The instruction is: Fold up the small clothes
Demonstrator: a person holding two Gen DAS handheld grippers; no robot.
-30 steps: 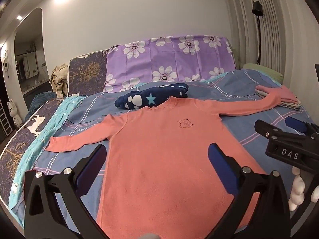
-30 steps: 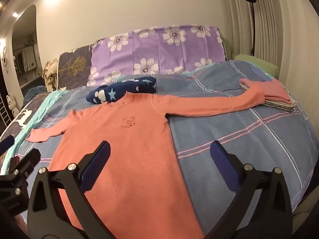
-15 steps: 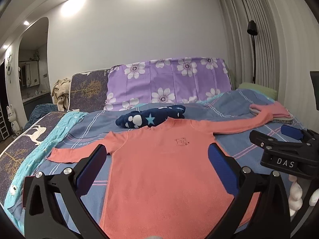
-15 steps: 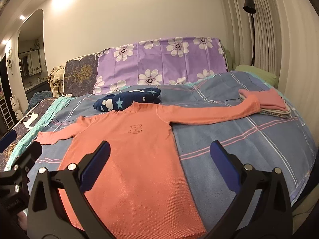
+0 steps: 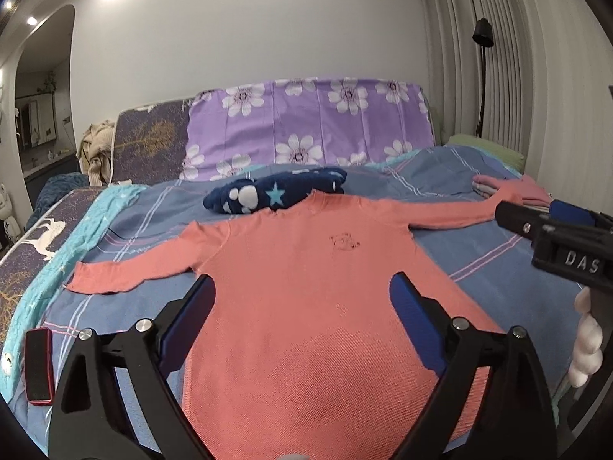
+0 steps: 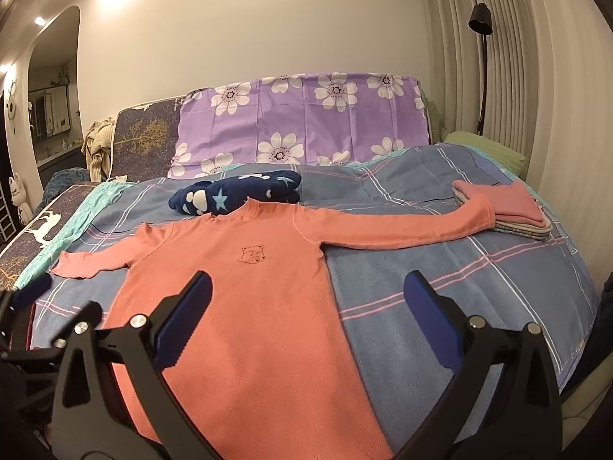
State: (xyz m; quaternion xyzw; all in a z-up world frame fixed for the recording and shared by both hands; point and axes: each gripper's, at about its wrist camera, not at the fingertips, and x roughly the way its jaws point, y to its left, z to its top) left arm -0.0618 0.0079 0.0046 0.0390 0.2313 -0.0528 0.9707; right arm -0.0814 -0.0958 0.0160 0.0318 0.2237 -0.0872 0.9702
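Your left gripper (image 5: pixel 302 299), fingers closing on nothing, and wide-open, empty right gripper (image 6: pixel 306 295) hover over the salmon shirt (image 6: pixel 245 291) spread flat mid-bed (image 6: pixel 440 268), first fold apparently pending: grasp a sleeve.

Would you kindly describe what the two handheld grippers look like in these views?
Both are alike: the left gripper and the right gripper have black, angular plastic fingers with triangular cut-outs and silver screw heads, each finger tipped by a blue pad. In the left wrist view the right gripper's body carries white letters reading DAS. No cables or sleeves show.
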